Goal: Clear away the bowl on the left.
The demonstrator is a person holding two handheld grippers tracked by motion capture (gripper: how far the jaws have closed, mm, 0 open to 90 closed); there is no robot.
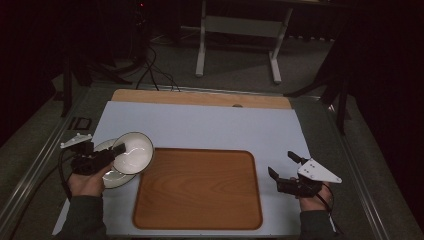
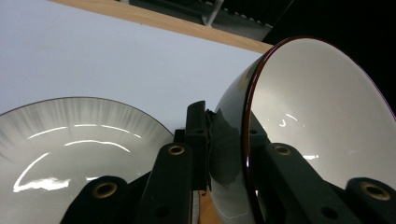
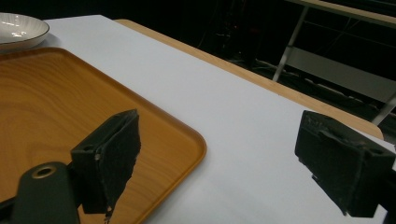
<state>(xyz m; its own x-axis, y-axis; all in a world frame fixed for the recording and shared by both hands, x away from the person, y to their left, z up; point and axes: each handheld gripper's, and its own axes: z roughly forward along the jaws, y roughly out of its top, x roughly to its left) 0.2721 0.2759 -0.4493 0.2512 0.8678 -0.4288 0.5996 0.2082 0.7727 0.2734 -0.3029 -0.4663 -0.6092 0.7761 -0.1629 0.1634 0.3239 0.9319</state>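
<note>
My left gripper (image 1: 119,148) is shut on the rim of a white bowl (image 1: 134,152) with a dark edge, holding it tilted on its side. In the left gripper view the jaws of the left gripper (image 2: 226,130) pinch the wall of the bowl (image 2: 322,112), one pad inside and one outside. Below it a white ribbed plate (image 1: 111,179) (image 2: 70,144) lies on the mat. A wooden tray (image 1: 200,190) (image 3: 56,102) lies flat mid-table with nothing on it. My right gripper (image 1: 281,163) (image 3: 229,158) stands open just right of the tray, holding nothing.
A pale mat (image 1: 210,125) covers the wooden table (image 1: 200,97). The plate (image 3: 18,28) sits beyond the tray's far left corner in the right gripper view. Past the table's far edge are dark floor, cables (image 1: 155,75) and a white desk frame (image 1: 240,30).
</note>
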